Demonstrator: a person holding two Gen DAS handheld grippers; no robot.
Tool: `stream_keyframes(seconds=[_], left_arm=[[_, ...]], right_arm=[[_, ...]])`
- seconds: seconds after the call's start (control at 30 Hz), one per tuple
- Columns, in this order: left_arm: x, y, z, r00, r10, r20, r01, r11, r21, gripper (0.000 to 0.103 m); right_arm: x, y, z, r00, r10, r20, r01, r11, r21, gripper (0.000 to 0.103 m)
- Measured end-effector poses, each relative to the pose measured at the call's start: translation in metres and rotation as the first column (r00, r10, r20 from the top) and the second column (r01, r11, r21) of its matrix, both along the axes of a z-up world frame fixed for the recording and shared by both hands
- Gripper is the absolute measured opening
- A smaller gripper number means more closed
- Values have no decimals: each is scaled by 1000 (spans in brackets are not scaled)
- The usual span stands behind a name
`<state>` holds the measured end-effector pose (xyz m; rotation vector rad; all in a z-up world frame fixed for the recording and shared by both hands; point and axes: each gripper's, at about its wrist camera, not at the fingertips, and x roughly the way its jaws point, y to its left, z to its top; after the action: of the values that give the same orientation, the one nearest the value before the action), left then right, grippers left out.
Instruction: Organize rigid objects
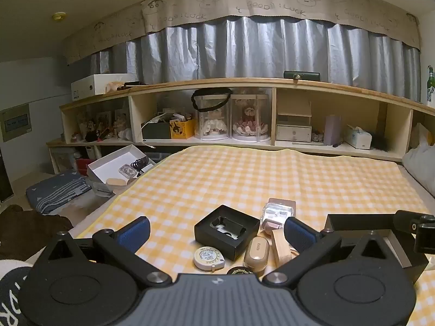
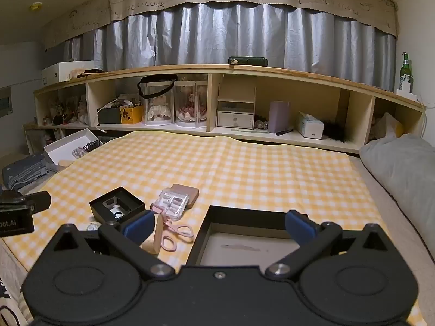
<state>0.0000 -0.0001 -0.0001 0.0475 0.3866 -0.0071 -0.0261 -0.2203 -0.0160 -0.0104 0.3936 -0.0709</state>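
On the yellow checked cloth lie small items: a small black box with a metal piece inside, a round tape measure, a beige case, a clear plastic case on a pink flat box, and a wooden piece. My left gripper hovers open above them, nothing between its fingers. In the right wrist view my right gripper hangs open over a large black tray with a pale bottom. Pink scissors-like tool lies left of the tray, near the clear case.
A long wooden shelf with dolls, boxes and a tissue pack runs behind the bed under grey curtains. A white open box sits off the cloth's left edge. A grey pillow lies at the right. A green bottle stands on the shelf top.
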Motion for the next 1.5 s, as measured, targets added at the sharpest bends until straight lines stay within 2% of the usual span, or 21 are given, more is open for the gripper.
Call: stream_keyframes(seconds=[1.5], left_arm=[[0,-1,0,1000,-2,-1,2,1000,1,103]], right_arm=[[2,-1,-4,1000,-1,-8,1,1000,8,103]])
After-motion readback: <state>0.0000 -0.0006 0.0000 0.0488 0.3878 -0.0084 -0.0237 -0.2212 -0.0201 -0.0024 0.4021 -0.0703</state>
